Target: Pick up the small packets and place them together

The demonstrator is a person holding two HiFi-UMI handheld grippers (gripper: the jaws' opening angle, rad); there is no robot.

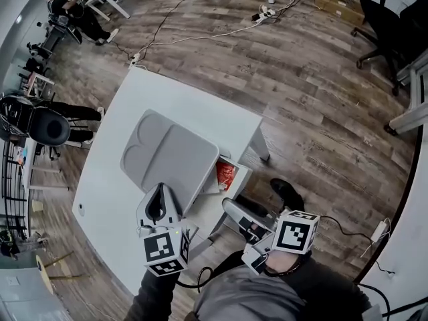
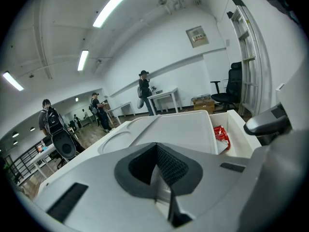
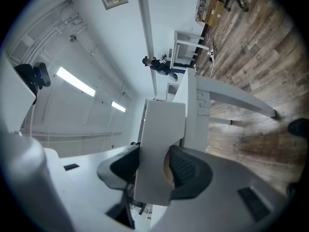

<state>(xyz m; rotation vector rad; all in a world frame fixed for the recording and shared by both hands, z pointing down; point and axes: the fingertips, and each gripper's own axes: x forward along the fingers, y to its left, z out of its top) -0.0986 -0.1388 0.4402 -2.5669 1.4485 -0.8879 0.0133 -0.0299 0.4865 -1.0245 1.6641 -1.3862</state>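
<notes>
Count: one red packet (image 1: 226, 174) is visible. It lies inside the single open drawer (image 2: 237, 129) at the right side of the white surface (image 1: 107, 179). A pale item lies beside it in the drawer and cannot be identified. The print on the packet is too small to read.

One grey tray (image 1: 167, 152) lies flat on the surface, with two rounded recesses at its far end. It carries nothing.

Two hand-held grippers are in use.
- The left hand-held gripper (image 1: 160, 191) sits at the tray's near edge. Its jaws are pressed together with nothing between them.
- The right hand-held gripper (image 1: 234, 211) is at the drawer. Its pads pinch a flat white panel, which appears to be the drawer front (image 3: 161, 129).
- Neither is in contact with the packet.

Writing: one wall notice (image 2: 197, 35), illegible. The only other markings are the black square markers on the two cubes.

Surroundings:
- The floor is wood plank, with cables and a power strip (image 1: 265, 13) lying on it.
- One cardboard box (image 1: 338, 2) and a black office chair (image 1: 388, 25) stand at the far right.
- A second dark chair (image 1: 41, 127) stands at the left.
- A seated person (image 1: 63, 9) is at the far left of the room.
- The left gripper view shows three people standing further off.
- The tray stands between the left hand-held gripper and the far part of the surface.
</notes>
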